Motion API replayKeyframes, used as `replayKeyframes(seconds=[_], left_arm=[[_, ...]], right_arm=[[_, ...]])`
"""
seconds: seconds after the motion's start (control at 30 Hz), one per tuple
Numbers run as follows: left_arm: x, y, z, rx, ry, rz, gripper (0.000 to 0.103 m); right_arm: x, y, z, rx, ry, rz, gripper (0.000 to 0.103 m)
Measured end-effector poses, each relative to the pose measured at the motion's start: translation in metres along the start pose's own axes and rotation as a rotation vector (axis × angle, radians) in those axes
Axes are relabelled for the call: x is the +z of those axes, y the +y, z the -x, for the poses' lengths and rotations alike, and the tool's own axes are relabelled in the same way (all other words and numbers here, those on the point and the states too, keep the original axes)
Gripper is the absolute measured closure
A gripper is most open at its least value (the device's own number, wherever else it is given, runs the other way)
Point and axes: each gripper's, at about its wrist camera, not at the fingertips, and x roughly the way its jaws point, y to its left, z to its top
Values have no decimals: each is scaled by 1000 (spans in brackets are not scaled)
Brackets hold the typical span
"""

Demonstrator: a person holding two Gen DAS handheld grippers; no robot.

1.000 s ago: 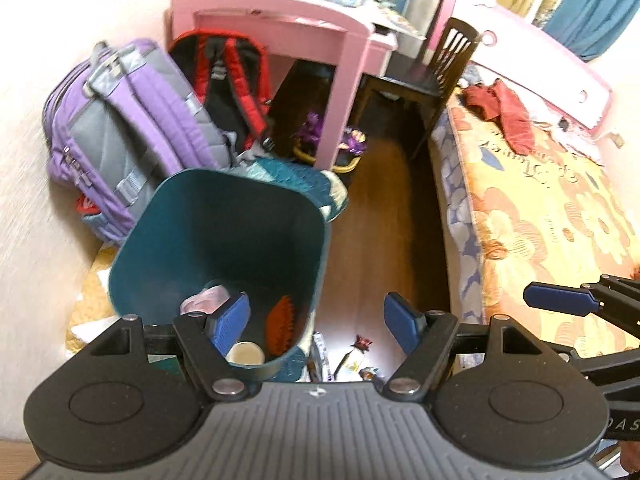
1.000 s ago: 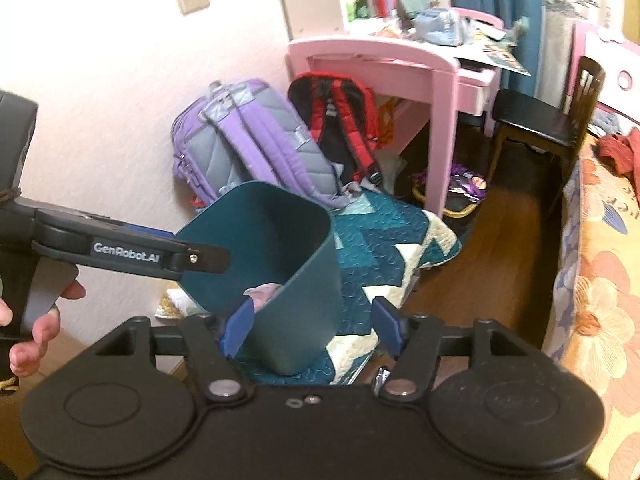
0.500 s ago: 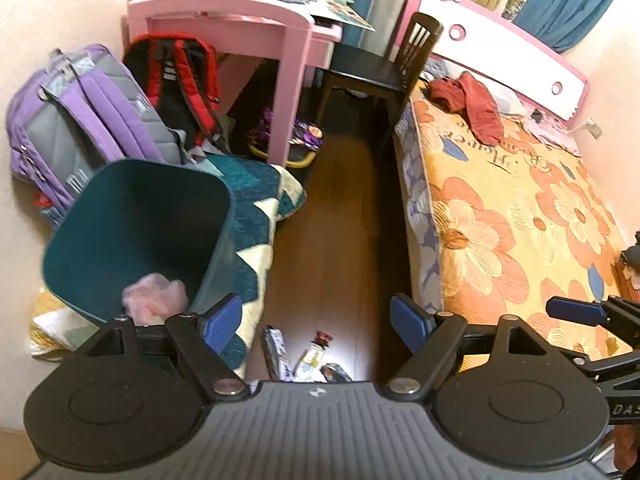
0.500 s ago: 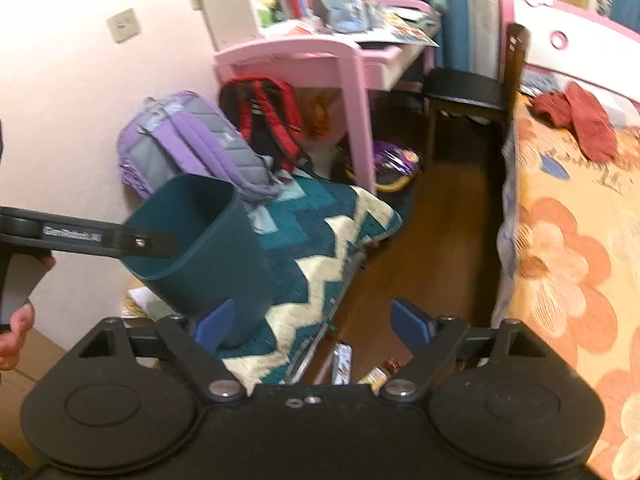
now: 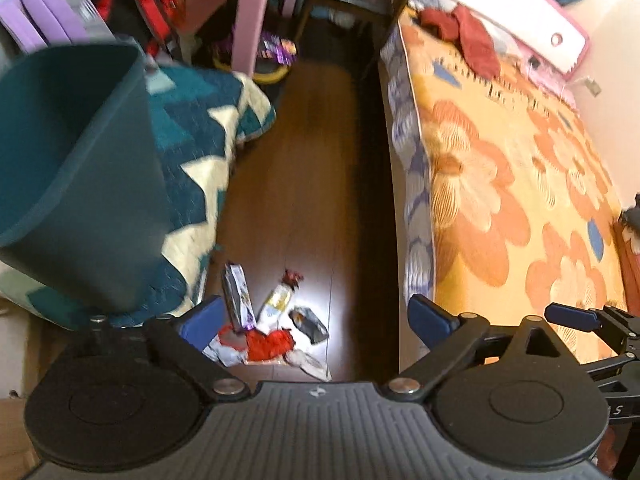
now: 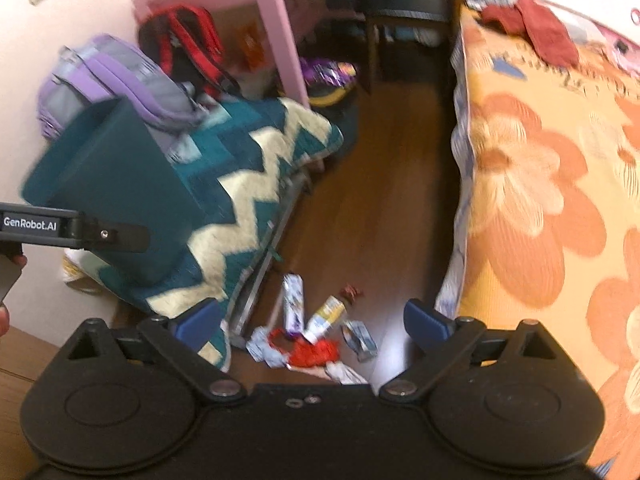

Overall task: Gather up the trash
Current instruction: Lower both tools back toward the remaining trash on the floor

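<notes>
Both the left gripper and the right gripper point down at the wrappers littering the floor beside the bed. Their jaws have just been opening, stand wide and empty, apparently readied for pickup. The bin waits nearby on the quilt.

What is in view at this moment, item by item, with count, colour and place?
bin: one, dark teal, standing on the quilt at left
quilt: one, teal and cream zigzag, on the floor beside the bin
wrappers: a handful, red, white, silver, purple, clustered on the wooden floor
backpacks: two, purple-grey and red-black, by the wall
desk: one, pink, behind the backpacks
chair: one, dark, beside the desk
bed: one, orange floral cover, right
red cloth: one, on the bed
left gripper: jaws open, empty, just been opening
right gripper: jaws open, empty, just been opening
</notes>
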Motion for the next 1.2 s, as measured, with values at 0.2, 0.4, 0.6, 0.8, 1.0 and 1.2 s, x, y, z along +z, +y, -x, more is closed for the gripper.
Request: replayKeyframes(seconds=[0.2, 0.4, 0.6, 0.8, 1.0, 1.2], left_arm=[[-32, 5, -90, 1, 81, -47, 4], [-74, 9, -188, -4, 159, -139, 5], [-111, 20, -276, 17, 214, -174, 5], [-138, 43, -361, 35, 247, -117, 5], [-157, 64, -447, 53, 280, -59, 5], [-171, 72, -519, 57, 314, -7, 5]], right_arm=[[-47, -18, -78, -18, 86, -40, 5], [-95, -28, -162, -25, 144, -45, 5], [-138, -33, -251, -26, 216, -28, 7], [-176, -39, -336, 3, 262, -17, 15], [-208, -44, -414, 9, 276, 35, 22], [-226, -51, -477, -9, 277, 62, 32]])
